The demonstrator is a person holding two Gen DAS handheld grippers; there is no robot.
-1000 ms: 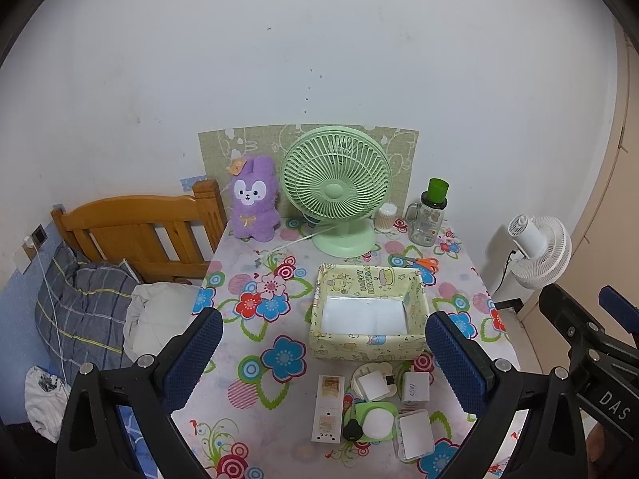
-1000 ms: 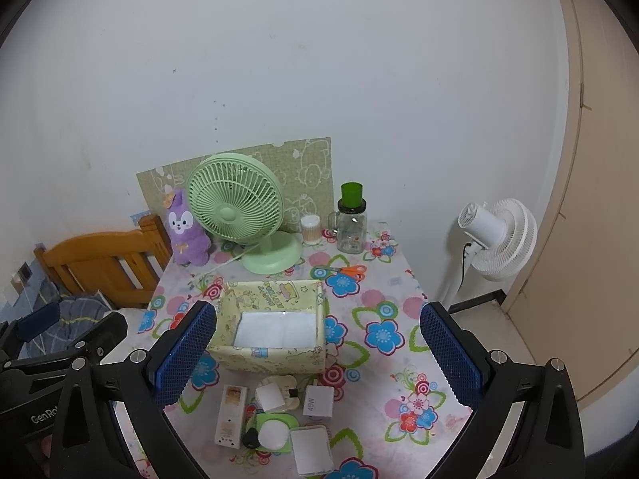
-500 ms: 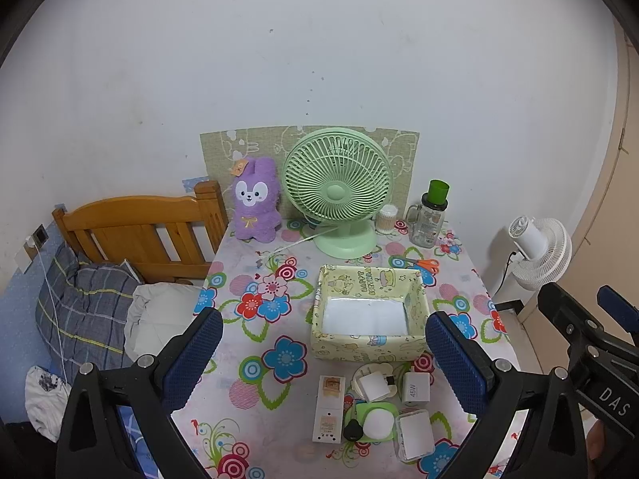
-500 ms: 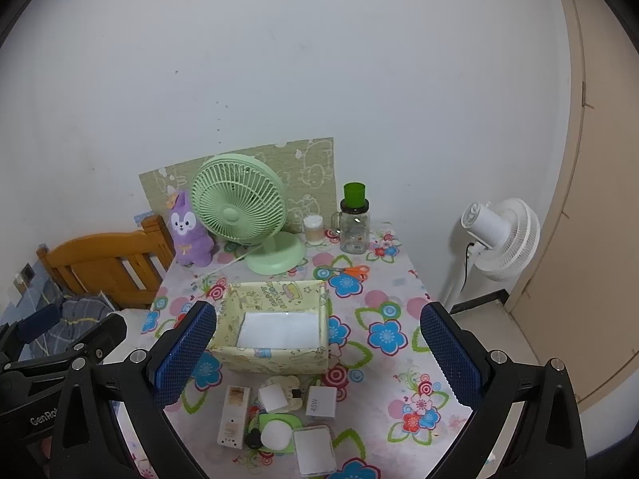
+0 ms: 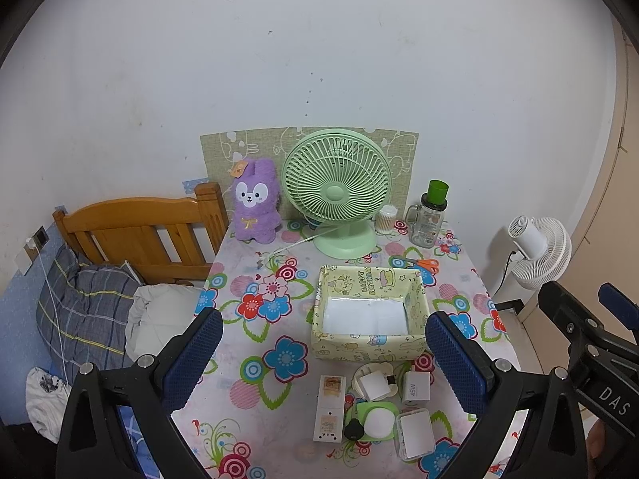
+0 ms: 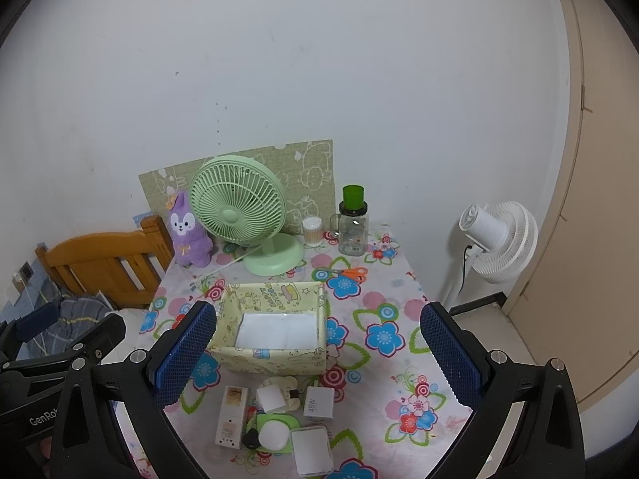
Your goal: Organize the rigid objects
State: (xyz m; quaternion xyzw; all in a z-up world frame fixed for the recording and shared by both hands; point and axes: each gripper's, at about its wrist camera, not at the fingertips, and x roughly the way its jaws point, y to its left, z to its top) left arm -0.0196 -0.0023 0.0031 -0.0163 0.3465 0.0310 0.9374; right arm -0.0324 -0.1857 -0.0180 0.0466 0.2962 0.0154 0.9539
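A yellow-green paper box (image 5: 367,349) with a white bottom stands open in the middle of the floral table (image 5: 255,319). In front of it lie small rigid items: a long white box (image 5: 330,407), a white plug (image 5: 373,383), a 45W charger (image 5: 416,386), a green dish with a white disc (image 5: 377,419) and a clear case (image 5: 415,433). My left gripper (image 5: 321,343) hovers open above the table's near side, holding nothing. My right gripper (image 6: 317,339) is also open and empty, above the box (image 6: 271,361) and the 45W charger (image 6: 318,402).
At the back stand a green desk fan (image 5: 335,195), a purple plush (image 5: 255,207), a cotton-swab jar (image 5: 387,219) and a green-lidded glass jar (image 5: 431,219). Orange scissors (image 5: 423,263) lie behind the box. A wooden bed frame (image 5: 139,231) is left; a white floor fan (image 5: 535,247) is right.
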